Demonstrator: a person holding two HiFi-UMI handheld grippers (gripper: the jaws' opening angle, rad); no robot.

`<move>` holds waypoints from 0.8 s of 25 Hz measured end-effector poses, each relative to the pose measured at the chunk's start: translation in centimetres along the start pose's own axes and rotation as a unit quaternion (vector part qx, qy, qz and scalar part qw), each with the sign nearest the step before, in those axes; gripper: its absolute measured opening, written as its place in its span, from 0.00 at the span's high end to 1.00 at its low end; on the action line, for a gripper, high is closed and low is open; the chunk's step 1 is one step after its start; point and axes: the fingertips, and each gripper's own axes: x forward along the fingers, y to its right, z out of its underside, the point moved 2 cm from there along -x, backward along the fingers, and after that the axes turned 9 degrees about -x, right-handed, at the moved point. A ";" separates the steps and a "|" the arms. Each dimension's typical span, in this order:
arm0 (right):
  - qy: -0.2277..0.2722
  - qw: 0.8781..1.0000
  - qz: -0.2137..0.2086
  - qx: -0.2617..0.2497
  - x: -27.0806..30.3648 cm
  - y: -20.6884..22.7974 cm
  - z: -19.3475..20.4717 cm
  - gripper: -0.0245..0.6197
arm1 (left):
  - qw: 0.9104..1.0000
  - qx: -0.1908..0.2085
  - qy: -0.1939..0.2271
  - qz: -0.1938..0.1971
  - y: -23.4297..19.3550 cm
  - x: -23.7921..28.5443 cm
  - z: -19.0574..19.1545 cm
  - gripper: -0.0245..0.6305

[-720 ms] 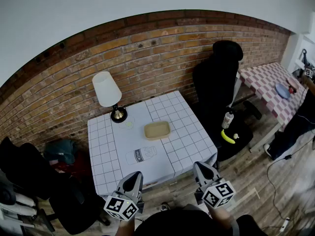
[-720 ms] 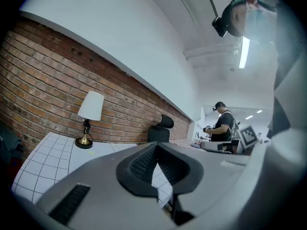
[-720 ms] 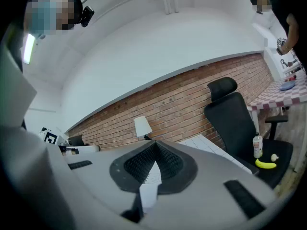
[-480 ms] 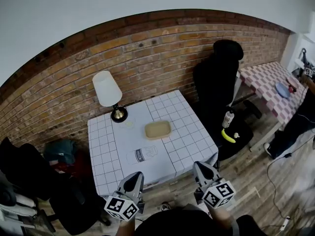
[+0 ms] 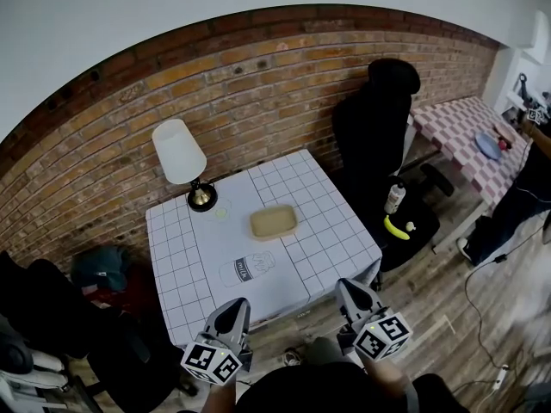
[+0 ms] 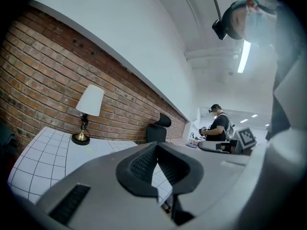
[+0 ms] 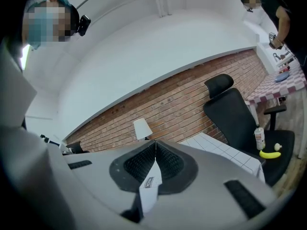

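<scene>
Grey plastic, two items: left gripper (image 5: 233, 308) and right gripper (image 5: 345, 286), held low before the near edge of the table (image 5: 336, 235). Each has its jaws pressed together at the tips with nothing between them, as both gripper views show. Nearest item: milk bottle (image 5: 248, 270), clear, lying on its side on the table, well apart from both grippers; tan tray (image 5: 274, 222) just beyond it. Head view alone shows bottle and tray whole; right gripper view shows only the bottle's label (image 7: 149, 182) through the slit below its closed tips; left gripper view shows neither, but a person (image 6: 218, 126) standing far off. Lamp (image 5: 179, 153) at the far left corner, by the brick wall (image 5: 284, 67). Black chair (image 5: 372, 119) right of the table, its seat bearing a small bottle (image 5: 394, 198) and a banana (image 5: 395, 228).
</scene>
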 end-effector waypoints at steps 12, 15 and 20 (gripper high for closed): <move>-0.015 1.000 -0.011 -0.011 5.0 3.0 -0.4 0.95 | 1.000 0.009 0.003 -0.004 -2.3 4.7 -1.4 0.95; -0.016 1.000 -0.019 -0.009 6.7 3.9 -0.6 0.95 | 1.000 0.010 0.002 -0.006 -2.9 6.2 -1.7 0.95; -0.030 0.999 -0.029 -0.006 9.6 5.3 -0.7 0.95 | 1.000 -0.001 0.003 -0.015 -4.1 8.9 -2.0 0.95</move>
